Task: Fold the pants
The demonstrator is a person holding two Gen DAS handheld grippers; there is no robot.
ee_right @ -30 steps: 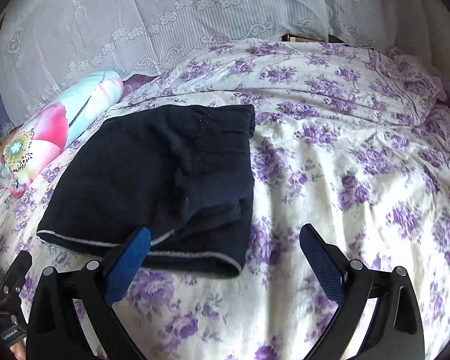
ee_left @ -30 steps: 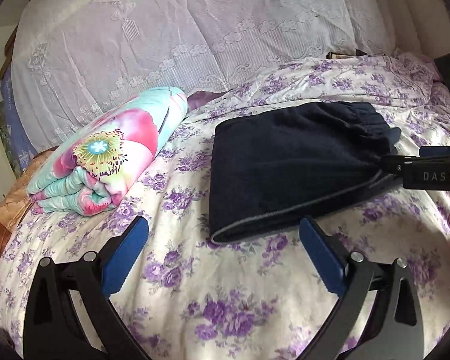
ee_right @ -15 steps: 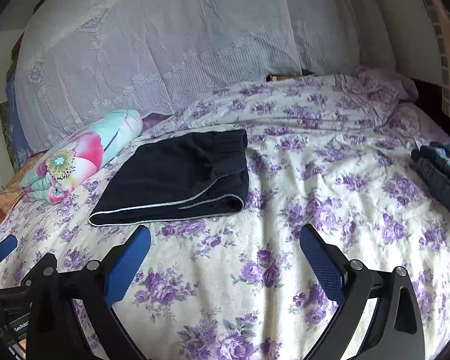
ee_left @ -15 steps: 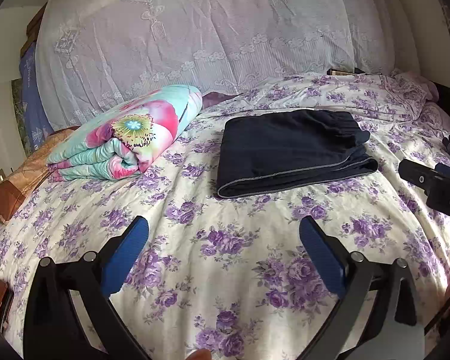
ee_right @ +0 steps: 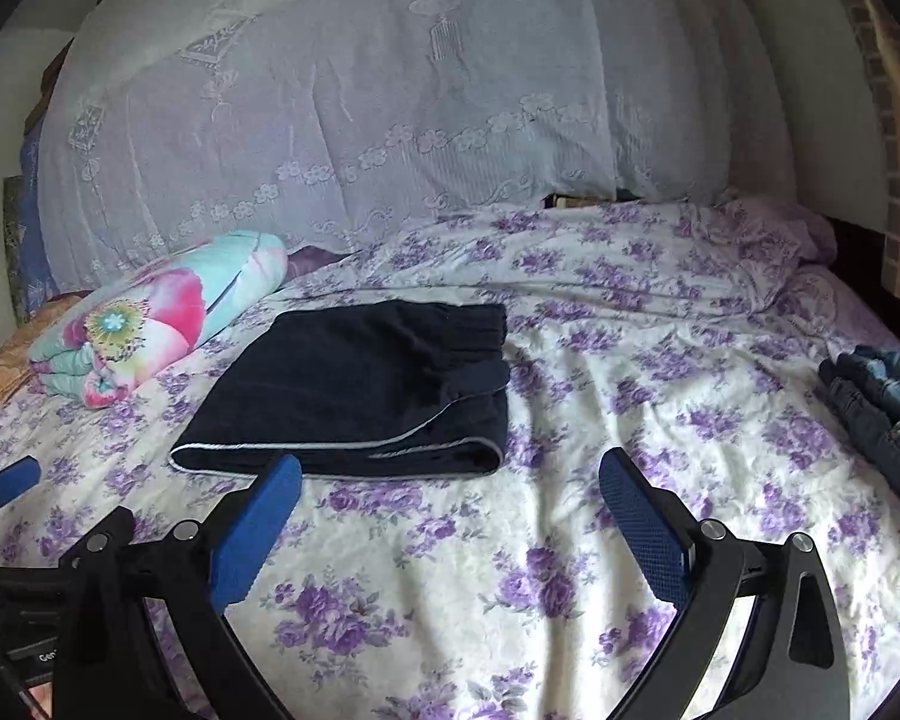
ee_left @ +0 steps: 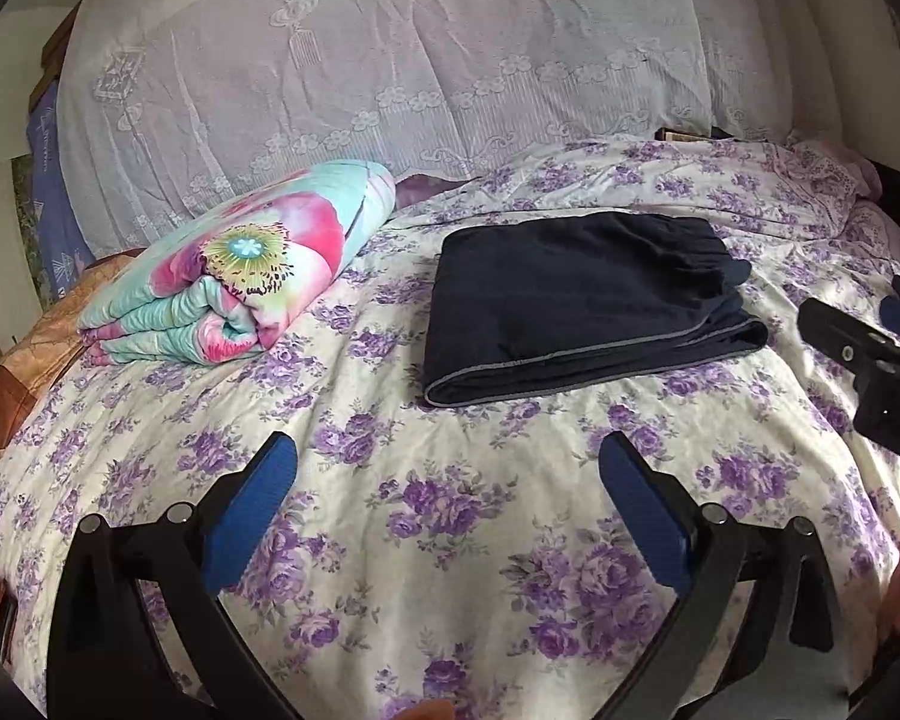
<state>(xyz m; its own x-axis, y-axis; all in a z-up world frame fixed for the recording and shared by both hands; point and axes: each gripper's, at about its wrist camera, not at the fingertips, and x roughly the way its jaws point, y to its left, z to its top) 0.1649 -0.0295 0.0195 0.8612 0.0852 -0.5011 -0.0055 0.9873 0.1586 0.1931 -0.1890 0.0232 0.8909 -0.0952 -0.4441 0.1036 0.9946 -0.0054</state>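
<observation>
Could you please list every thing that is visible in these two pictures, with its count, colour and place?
folded pants: one, dark navy with a pale hem line, middle of the bed.
rolled quilt: one, turquoise and pink floral, left of the pants.
jeans: a blue denim pile, count unclear, right edge of the bed.
bedsheet: one, cream with purple flowers, under everything.
lace cover: one, white, behind the bed.
left gripper: one, black with blue pads, open, empty, above the near sheet.
right gripper: one, same colours, open, empty.
</observation>
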